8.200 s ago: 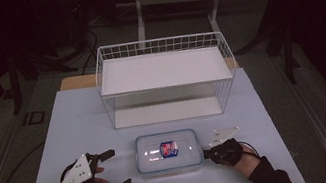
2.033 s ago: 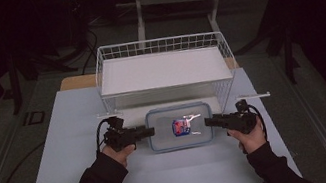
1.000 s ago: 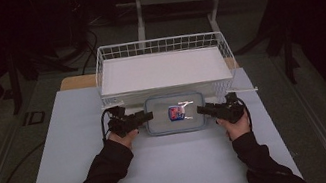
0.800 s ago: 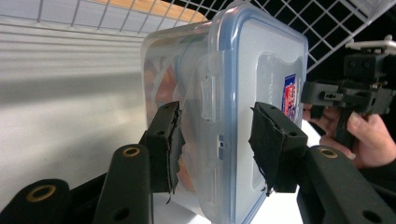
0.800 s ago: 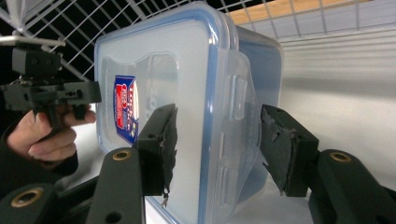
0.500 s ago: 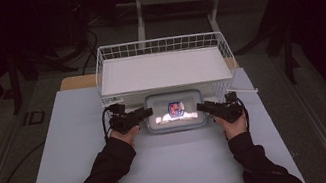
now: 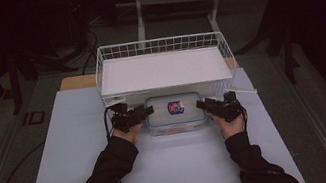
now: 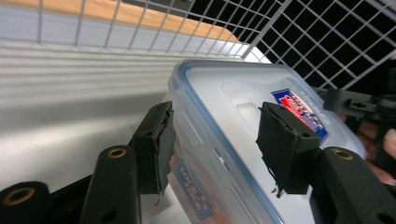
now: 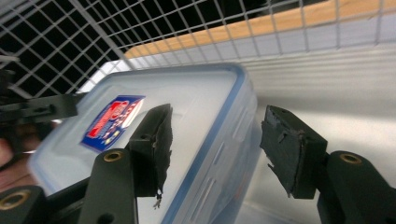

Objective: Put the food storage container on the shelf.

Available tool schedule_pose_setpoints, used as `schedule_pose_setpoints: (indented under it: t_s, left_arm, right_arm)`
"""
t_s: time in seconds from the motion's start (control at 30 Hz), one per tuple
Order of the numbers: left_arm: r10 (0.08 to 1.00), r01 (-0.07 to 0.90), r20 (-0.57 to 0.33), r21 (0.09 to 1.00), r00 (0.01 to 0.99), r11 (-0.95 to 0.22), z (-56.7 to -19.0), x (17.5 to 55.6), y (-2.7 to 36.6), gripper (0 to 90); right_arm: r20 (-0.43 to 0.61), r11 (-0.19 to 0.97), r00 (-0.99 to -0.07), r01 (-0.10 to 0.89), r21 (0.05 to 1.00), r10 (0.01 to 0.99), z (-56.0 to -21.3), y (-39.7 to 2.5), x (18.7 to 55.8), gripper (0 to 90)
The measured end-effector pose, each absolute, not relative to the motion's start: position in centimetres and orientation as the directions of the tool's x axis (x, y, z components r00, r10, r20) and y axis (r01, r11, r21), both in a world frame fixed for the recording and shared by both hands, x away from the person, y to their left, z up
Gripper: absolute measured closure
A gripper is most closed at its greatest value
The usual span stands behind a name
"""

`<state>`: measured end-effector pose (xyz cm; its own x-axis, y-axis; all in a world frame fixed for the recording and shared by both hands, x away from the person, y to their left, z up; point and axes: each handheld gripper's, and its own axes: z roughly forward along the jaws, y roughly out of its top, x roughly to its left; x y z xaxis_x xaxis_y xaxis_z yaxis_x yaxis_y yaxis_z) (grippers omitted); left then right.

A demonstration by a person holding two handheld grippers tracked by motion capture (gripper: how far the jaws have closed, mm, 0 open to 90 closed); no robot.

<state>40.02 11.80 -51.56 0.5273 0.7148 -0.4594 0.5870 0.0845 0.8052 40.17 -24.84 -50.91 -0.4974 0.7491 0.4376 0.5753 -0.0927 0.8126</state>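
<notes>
I have the plastic box lifted between both tools, left tool and right tool each clamped on an end, right against the wire basket's front wall. Next I must raise it over the rim.

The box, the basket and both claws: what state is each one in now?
Box: lid on, tilted, lifted at the basket's front wall, held at both ends.
Basket: upright on the table, nothing inside yet.
Left claw: jaws astride the box's left end.
Right claw: jaws astride the box's right end.
</notes>
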Motion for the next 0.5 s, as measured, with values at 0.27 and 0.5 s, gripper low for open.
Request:
schedule_pose_setpoints:
  t_s: [0.27, 0.5]
  left_arm:
    - [0.723, 0.587, -0.463, 0.804, 0.514, 0.097, -51.2, 39.8, 12.1, 45.0]
    - [0.69, 0.582, -0.471, 0.808, 0.549, 0.088, -50.6, 38.6, 12.6, 35.8]
  right_arm:
    - [0.37, -0.04, -0.529, 0.533, 0.845, 0.763, -49.2, -24.0, 39.4, 42.2]
    - [0.362, -0.024, -0.556, 0.522, 0.853, 0.749, -48.7, -23.8, 38.0, 41.5]
